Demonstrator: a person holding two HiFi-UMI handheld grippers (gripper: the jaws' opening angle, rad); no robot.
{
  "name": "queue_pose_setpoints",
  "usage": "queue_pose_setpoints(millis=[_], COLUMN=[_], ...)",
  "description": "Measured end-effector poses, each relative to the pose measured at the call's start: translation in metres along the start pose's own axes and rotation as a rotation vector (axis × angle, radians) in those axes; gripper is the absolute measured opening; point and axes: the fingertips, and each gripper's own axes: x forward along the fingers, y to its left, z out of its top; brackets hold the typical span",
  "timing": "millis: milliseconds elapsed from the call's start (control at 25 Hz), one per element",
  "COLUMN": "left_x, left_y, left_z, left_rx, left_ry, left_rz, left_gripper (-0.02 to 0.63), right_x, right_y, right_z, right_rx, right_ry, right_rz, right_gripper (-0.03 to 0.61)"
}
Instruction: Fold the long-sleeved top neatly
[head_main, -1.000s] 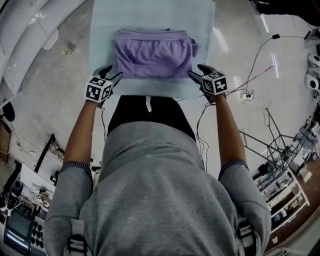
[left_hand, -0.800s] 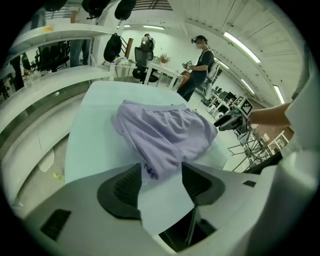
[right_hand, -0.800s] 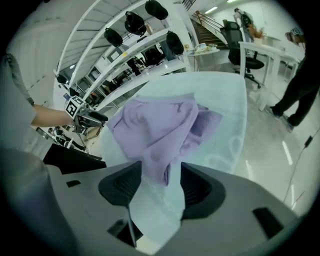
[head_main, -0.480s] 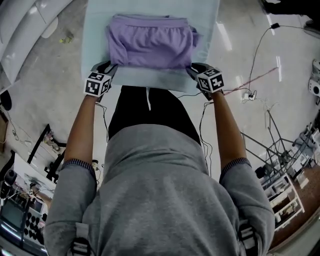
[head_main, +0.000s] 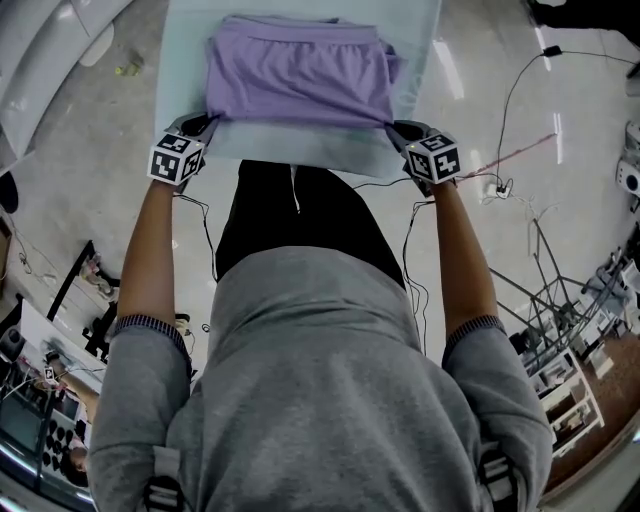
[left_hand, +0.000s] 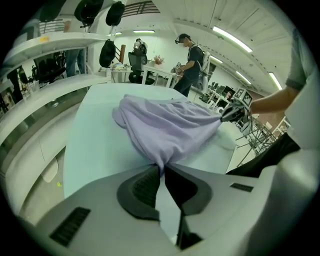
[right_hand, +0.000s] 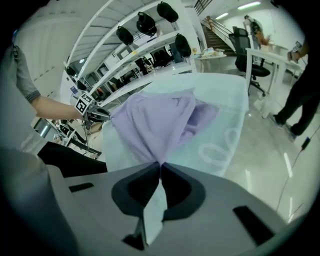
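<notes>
The long-sleeved top (head_main: 298, 80) lies folded into a wide lilac rectangle on the pale blue-green table (head_main: 300, 158), at 12 o'clock in the head view, straight ahead of you. Its near edge runs across between your two hands.

Your left gripper (head_main: 200, 122) sits at the top's 7 o'clock corner. Its jaws have just been closing, and in the left gripper view they stand almost together with a pinch of lilac cloth caught between the dark pads. The fabric fans out from that pinch toward 12 o'clock. Its marker cube (head_main: 175, 160) faces up, just in front of your wrist.

Your right gripper (head_main: 395, 127) sits at the 5 o'clock corner. Its jaws have also just been closing, and the right gripper view shows them nearly shut on the cloth, which rises from the pinch and spreads toward 11 o'clock. Its marker cube (head_main: 436, 160) also faces up.

Each gripper shows in the other's view — the right one at 2 o'clock from the left gripper's jaws, the left one at 10 o'clock from the right gripper's jaws — and the cloth is drawn between them along the near edge.

The far part of the top rests on the table, with a bunched fold at its 2 o'clock corner. A cable (head_main: 515, 110) trails over the floor at 3 o'clock of the table.
</notes>
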Motion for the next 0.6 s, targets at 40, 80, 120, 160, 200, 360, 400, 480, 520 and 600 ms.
queue_pose_setpoints(millis=[40, 80, 120, 160, 200, 360, 400, 480, 520, 600], left_x=[-0.002, -0.004, -0.006, -0.007, -0.008, -0.001, 0.001, 0.003, 0.002, -0.005], left_y=[0.002, 0.005, 0.008, 0.011, 0.013, 0.009, 0.008, 0.006, 0.006, 0.007], left_z=[-0.001, -0.003, -0.005, -0.007, -0.009, -0.015, -0.020, -0.030, -0.033, -0.034], left_rx=[-0.009, -0.017, -0.021, -0.022, -0.022, -0.015, -0.029, -0.057, -0.069, -0.098], left_ry=[-0.005, -0.006, -0.005, -0.003, -0.002, 0.022, 0.039, 0.067, 0.071, 0.056], left_rz=[-0.001, 0.001, 0.004, 0.005, 0.004, -0.006, -0.013, -0.016, -0.011, 0.005], left_gripper=[0.046, 0.043, 0.038, 0.038, 0.039, 0.061, 0.109, 0.186, 0.208, 0.236], right_x=[-0.002, -0.004, -0.006, -0.006, -0.006, -0.002, 0.000, 0.001, -0.001, -0.009], right_y=[-0.002, -0.003, -0.004, -0.005, -0.005, -0.005, -0.006, -0.008, -0.009, -0.013], right_z=[-0.001, -0.003, -0.004, -0.004, -0.003, -0.008, -0.011, -0.016, -0.017, -0.014], right_rx=[0.008, 0.015, 0.017, 0.017, 0.019, 0.021, 0.029, 0.039, 0.037, 0.013], right_ry=[-0.004, -0.007, -0.008, -0.009, -0.010, 0.008, 0.016, 0.036, 0.045, 0.052], right_rz=[-0.001, -0.003, -0.006, -0.006, -0.003, -0.014, -0.015, -0.014, -0.016, -0.031], right_gripper=[0.026, 0.025, 0.023, 0.023, 0.025, 0.029, 0.037, 0.092, 0.157, 0.228])
